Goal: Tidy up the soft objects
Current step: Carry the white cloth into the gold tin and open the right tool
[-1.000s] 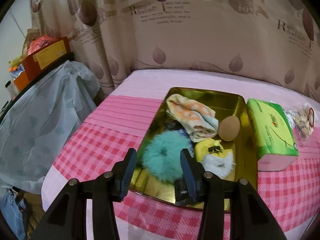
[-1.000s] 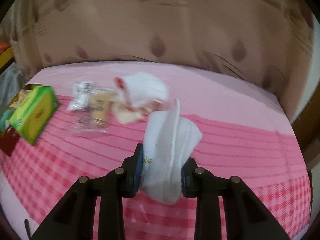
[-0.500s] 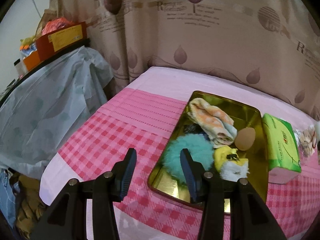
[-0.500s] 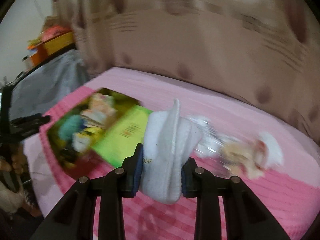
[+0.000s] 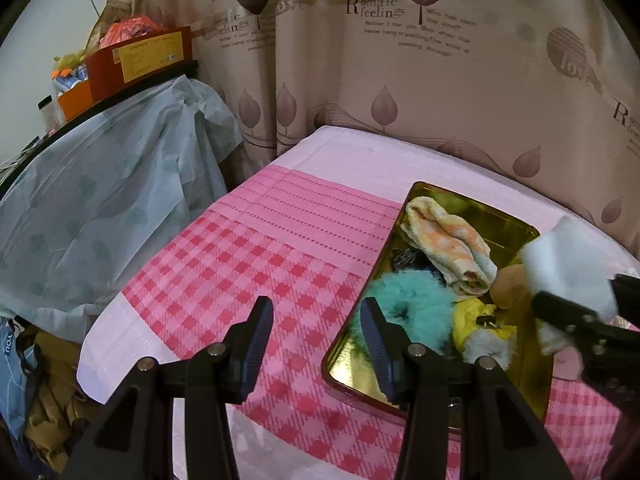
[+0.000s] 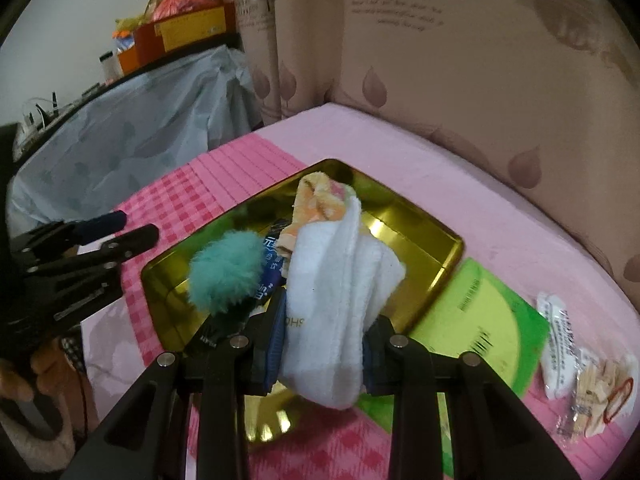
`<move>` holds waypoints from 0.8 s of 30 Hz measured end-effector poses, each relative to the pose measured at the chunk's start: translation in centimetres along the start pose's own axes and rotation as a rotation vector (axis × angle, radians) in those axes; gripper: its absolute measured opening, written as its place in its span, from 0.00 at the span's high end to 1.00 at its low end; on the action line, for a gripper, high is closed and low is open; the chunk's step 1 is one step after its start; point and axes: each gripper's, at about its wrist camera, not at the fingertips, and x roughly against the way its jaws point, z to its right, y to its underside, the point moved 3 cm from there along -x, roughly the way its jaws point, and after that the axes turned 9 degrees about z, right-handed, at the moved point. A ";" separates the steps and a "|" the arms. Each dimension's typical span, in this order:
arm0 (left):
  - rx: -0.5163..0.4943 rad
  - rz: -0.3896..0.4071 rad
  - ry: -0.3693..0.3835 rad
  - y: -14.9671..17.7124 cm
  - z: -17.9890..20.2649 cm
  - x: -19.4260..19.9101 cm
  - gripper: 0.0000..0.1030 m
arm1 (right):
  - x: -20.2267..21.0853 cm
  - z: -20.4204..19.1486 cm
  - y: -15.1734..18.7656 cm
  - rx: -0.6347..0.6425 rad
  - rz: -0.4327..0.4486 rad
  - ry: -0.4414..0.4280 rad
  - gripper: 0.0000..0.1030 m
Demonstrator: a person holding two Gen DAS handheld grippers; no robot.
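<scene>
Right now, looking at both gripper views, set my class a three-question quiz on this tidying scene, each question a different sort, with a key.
1. True or false: the left gripper holds something.
2. What does the right gripper clamp? A) white cloth B) teal pompom C) green tissue pack
3. Fill in: the striped towel lies inside the gold ____.

Key: 1 false, its jaws are open over the pink tablecloth; 2 A; 3 tray.
</scene>
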 end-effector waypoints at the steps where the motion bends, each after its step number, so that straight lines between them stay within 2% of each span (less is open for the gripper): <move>1: 0.002 0.000 -0.002 0.0 -0.1 0.0 0.55 | -0.6 -0.1 0.0 -0.001 -0.009 0.000 0.73; 9: 0.013 -0.008 -0.023 0.1 -0.4 -0.4 0.55 | -3.1 -0.3 0.2 -0.012 -0.045 0.007 0.72; 17: 0.012 -0.010 -0.037 0.2 -0.5 -0.5 0.55 | -3.5 -0.5 0.4 -0.017 -0.042 0.014 0.64; 18: 0.010 -0.010 -0.038 0.2 -0.5 -0.5 0.55 | -3.4 -0.5 0.4 -0.019 -0.038 0.012 0.63; 22: 0.011 -0.009 -0.038 0.3 -0.5 -0.5 0.55 | -3.0 -0.6 0.3 -0.017 -0.023 0.013 0.43; 24: 0.009 -0.009 -0.042 0.3 -0.4 -0.5 0.55 | -2.7 -0.7 0.1 -0.012 -0.014 0.020 0.37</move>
